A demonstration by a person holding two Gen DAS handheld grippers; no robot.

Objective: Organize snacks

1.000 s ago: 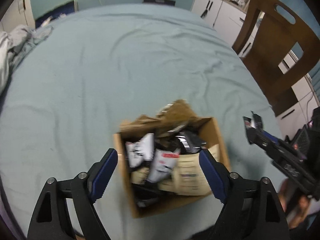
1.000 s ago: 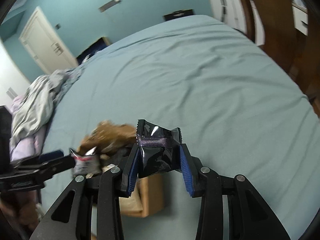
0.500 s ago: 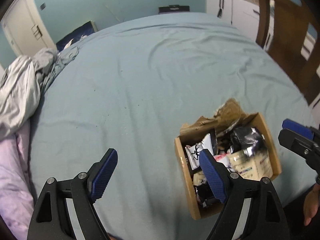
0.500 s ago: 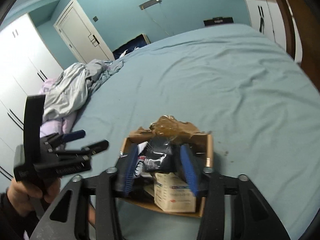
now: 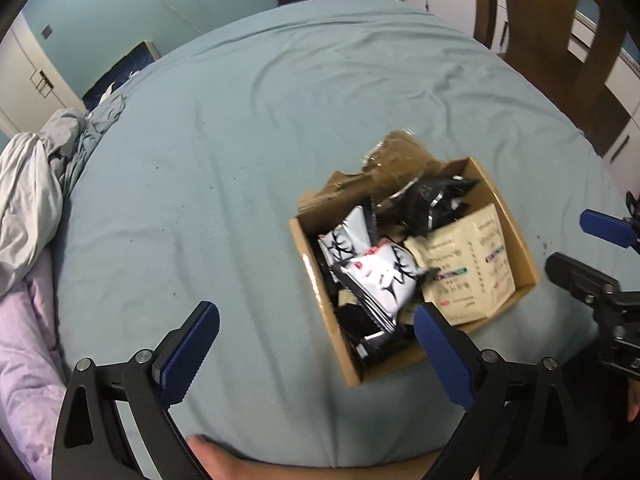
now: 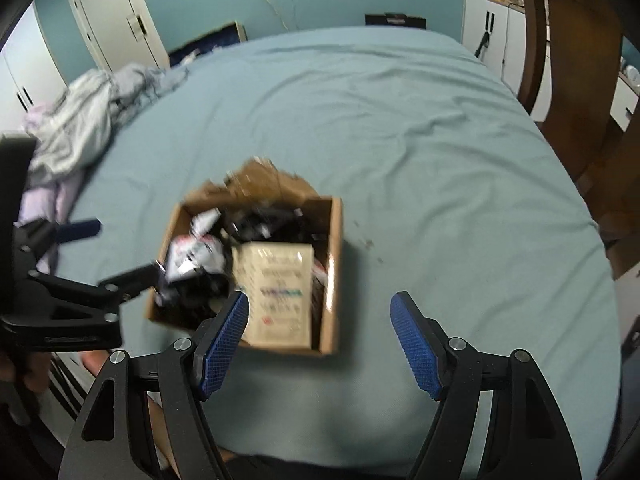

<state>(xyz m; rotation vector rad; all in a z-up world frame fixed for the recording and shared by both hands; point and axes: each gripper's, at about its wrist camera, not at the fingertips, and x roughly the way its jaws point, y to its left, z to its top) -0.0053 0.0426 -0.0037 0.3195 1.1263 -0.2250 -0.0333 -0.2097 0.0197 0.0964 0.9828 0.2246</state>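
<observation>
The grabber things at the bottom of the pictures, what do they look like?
Each one is a black frame with triangle-shaped holes and round silver bolts. The left gripper and the right gripper each end in two long fingers with bright blue bumpy pads. No cables or sleeves show.

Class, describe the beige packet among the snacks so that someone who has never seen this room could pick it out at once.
Start at the wide blue bed and find the open cardboard box sitting on it. Inside, along the box's right side, lies the beige packet. It is flat, pale and covered in small print, unlike the glossy black and the black-and-white wrappers beside it.
</observation>
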